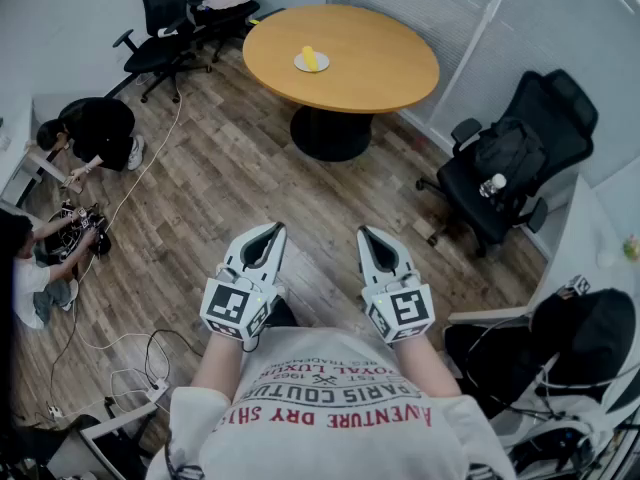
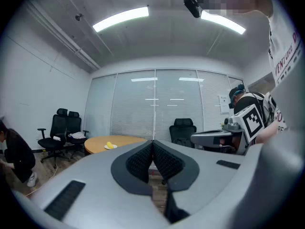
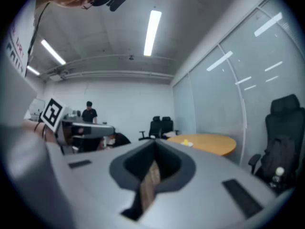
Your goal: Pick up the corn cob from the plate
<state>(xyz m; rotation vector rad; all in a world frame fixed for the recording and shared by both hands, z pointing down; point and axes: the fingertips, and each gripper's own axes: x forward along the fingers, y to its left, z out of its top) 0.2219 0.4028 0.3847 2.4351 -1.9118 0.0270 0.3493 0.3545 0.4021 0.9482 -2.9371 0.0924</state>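
Note:
A yellow corn cob point(image 1: 309, 58) lies on a small white plate point(image 1: 299, 64) on a round wooden table point(image 1: 380, 68) far ahead, across the room. The same cob point(image 2: 110, 145) shows small at mid-left in the left gripper view and as a yellow speck point(image 3: 186, 141) on the table in the right gripper view. My left gripper point(image 1: 271, 230) and right gripper point(image 1: 367, 234) are held side by side close to my body, level, well short of the table. Both have their jaws together with nothing between them.
A black office chair point(image 1: 515, 163) with a bag and a bottle stands right of the table. More black chairs point(image 1: 170, 18) stand at the back left. Two people crouch on the wooden floor at the left among cables point(image 1: 120, 353). A glass partition runs behind the table.

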